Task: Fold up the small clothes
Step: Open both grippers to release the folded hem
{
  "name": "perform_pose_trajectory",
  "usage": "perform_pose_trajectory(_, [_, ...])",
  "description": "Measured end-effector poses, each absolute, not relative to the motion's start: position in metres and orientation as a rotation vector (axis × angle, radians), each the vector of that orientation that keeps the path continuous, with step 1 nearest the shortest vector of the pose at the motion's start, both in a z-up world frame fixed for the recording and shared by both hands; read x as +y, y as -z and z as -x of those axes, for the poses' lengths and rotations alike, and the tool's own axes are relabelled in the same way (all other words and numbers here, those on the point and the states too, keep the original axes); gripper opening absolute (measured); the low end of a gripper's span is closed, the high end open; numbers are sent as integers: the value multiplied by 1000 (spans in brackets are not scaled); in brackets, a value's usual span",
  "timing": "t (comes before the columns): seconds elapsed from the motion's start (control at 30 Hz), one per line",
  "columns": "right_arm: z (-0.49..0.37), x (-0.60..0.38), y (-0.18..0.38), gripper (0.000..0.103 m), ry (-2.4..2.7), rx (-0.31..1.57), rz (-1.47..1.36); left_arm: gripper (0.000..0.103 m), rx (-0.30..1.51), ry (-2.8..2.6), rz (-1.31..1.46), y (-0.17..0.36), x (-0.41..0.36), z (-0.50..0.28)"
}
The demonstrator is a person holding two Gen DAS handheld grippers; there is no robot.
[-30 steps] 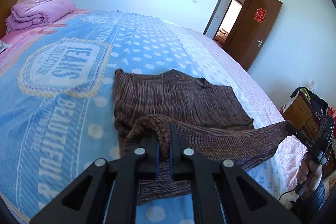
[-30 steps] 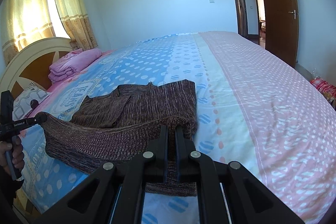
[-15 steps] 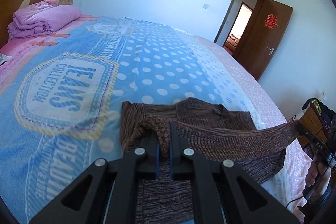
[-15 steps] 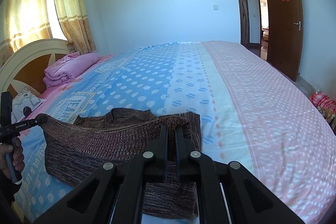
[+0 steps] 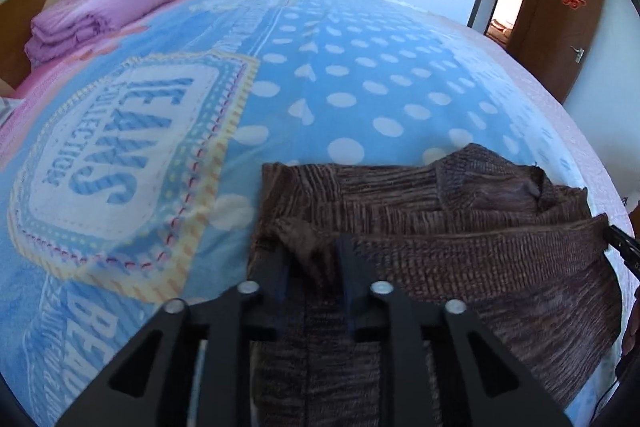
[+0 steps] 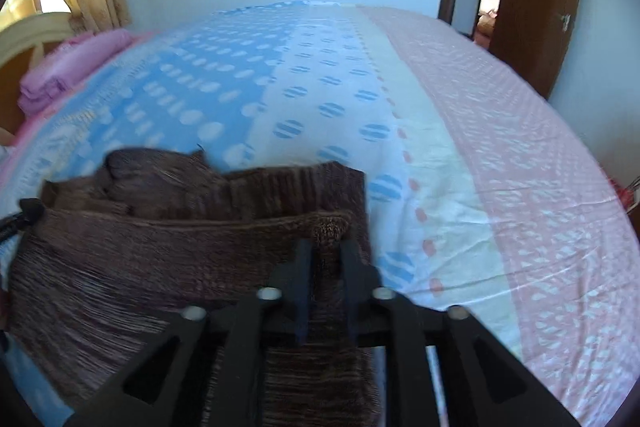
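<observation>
Left gripper (image 5: pixel 312 259): fingers parted a little around a bunched corner of the brown knit sweater (image 5: pixel 460 227); whether they pinch it firmly, I cannot tell.
Right gripper (image 6: pixel 326 259): closed on the opposite corner of the same hem.
Sweater: lies on the bed (image 5: pixel 340 75) near its front edge, the hem raised between both grippers and carried over the body toward the collar.
How it handles: soft, light, stretchy knit, likely to sag between the grips; not fragile or slippery.
Where to hold: the two hem corners, kept taut and level.
Beyond the sweater: folded pink quilt (image 5: pixel 100 15) by the headboard; wooden door (image 5: pixel 560 23) farthest off.
</observation>
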State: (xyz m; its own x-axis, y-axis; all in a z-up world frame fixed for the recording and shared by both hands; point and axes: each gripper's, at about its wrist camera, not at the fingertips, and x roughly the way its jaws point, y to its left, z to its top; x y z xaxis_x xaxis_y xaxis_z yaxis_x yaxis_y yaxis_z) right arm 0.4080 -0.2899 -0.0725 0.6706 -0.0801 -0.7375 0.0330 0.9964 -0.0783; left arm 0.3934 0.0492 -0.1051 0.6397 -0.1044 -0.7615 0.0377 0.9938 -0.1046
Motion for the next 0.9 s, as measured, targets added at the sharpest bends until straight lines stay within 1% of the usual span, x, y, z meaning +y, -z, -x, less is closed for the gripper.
perform_pose_trajectory(0.03, [-401, -286, 73, 58, 60, 823, 98, 51, 850, 79, 34, 102, 47, -385])
perform_pose_trajectory(0.07, [-394, -280, 75, 64, 36, 822, 142, 61, 826, 67, -29, 99, 43, -374])
perform_pose_trajectory(0.1, [-388, -274, 76, 67, 12, 825, 181, 77, 803, 64, -82, 96, 40, -364])
perform_pose_trajectory(0.13, [-381, -267, 79, 67, -15, 828, 235, 85, 779, 79, -134, 96, 36, -354])
perform_pose_trajectory(0.27, [-381, -232, 103, 67, -22, 844, 493, 85, 797, 72, -375, 110, 9, -358])
perform_pose_trajectory(0.3, [-387, -228, 102, 67, -6, 821, 523, 85, 808, 63, -435, 116, 0, -364])
perform_pose_trajectory(0.37, [-405, -225, 96, 67, 4, 844, 513, 86, 810, 39, -474, 117, -7, -380])
perform_pose_trajectory(0.43, [-428, -227, 86, 67, 47, 854, 496, 86, 814, -6, -439, 108, -4, -400])
perform_pose_trajectory(0.53, [-456, -235, 56, 67, 123, 795, 444, 86, 797, -61, -354, 85, 5, -417])
perform_pose_trajectory(0.6, [-462, -245, 44, 67, 157, 777, 394, 90, 786, -90, -302, 71, 16, -423])
perform_pose_trajectory(0.63, [-461, -248, 42, 67, 162, 776, 374, 92, 785, -116, -284, 67, 22, -426])
perform_pose_trajectory(0.73, [-449, -261, 47, 67, 145, 800, 333, 93, 808, -126, -239, 68, 39, -426])
perform_pose_trajectory(0.8, [-432, -272, 54, 67, 133, 817, 314, 93, 820, -126, -201, 70, 54, -410])
perform_pose_trajectory(0.9, [-396, -291, 59, 67, 65, 832, 200, 93, 833, -70, -111, 75, 73, -373])
